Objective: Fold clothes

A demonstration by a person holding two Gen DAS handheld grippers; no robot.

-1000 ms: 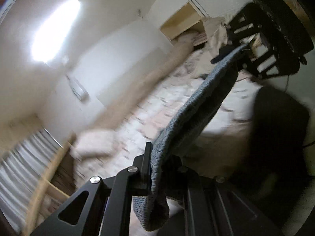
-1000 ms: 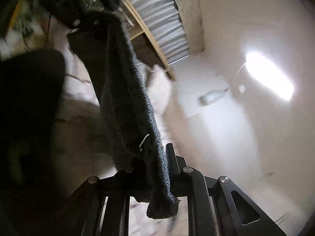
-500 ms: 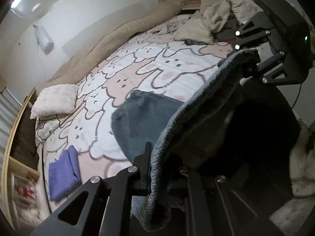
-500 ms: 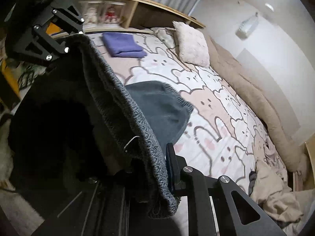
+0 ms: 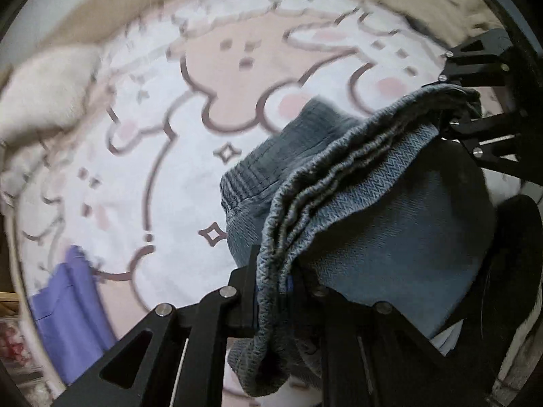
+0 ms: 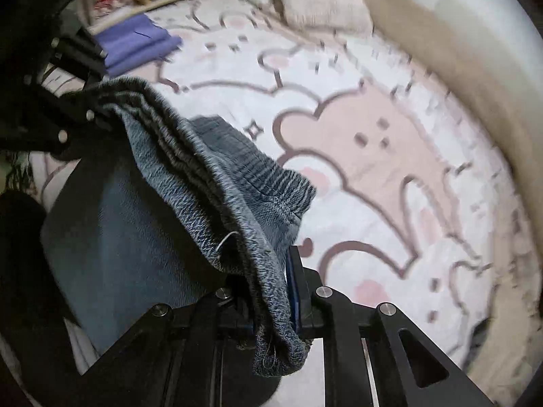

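Note:
A grey-blue knit garment [image 5: 366, 203] hangs stretched between my two grippers above the bed. My left gripper [image 5: 275, 291] is shut on one corner of its edge. My right gripper [image 6: 271, 291] is shut on the other corner; it also shows at the right of the left wrist view [image 5: 475, 129]. The left gripper shows at the left of the right wrist view [image 6: 64, 125]. The garment's ribbed hem [image 6: 268, 176] droops onto the bedsheet [image 5: 142, 156], which is white and pink with a cartoon print.
A folded purple garment [image 5: 68, 308] lies near the bed's edge, also in the right wrist view [image 6: 135, 44]. A cream pillow [image 5: 44, 91] and a beige blanket [image 6: 475, 78] lie along the far side. A pile of beige clothes [image 5: 441, 10] lies at the upper right.
Both grippers have swung down from facing the ceiling to facing the bed, then lower and closer to the sheet. They have carried the garment with them and its lower part now rests on the bed.

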